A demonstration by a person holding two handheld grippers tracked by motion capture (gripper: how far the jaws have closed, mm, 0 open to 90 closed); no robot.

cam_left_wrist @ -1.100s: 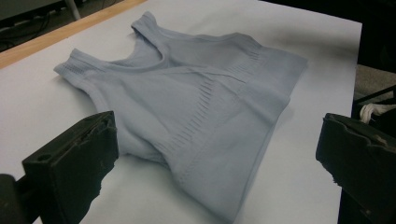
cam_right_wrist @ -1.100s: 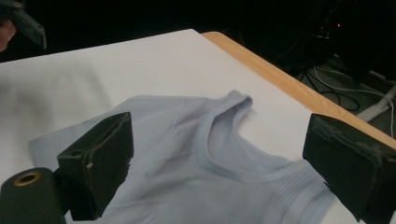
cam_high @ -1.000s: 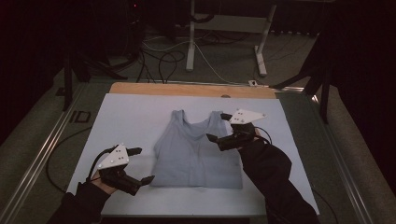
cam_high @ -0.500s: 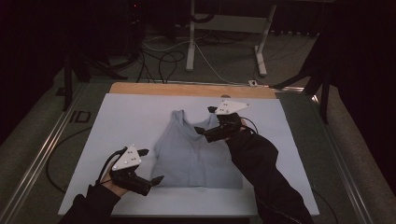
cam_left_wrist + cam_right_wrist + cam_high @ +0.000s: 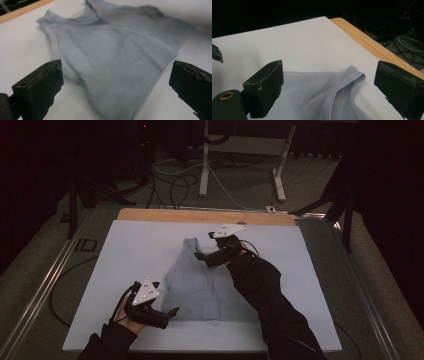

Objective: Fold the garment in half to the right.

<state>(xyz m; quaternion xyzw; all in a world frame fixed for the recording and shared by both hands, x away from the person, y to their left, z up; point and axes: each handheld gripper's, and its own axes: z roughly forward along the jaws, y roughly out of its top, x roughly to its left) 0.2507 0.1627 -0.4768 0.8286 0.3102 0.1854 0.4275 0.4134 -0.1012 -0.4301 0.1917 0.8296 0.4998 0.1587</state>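
High view — tank top [image 5: 200, 282] mid-sheet [image 5: 125, 250]

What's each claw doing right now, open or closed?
Left claw: open, holding nothing, aimed at the tank top hem.
Right claw: open, holding nothing, over its shoulder strap.

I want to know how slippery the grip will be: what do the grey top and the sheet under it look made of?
The grey top looks like a thin, matte knit: ribbed lines down the front and a mesh inside the neck suggest stretch fabric. The white sheet beneath looks smooth and matte, perhaps paper or plastic; the pictures leave that open.
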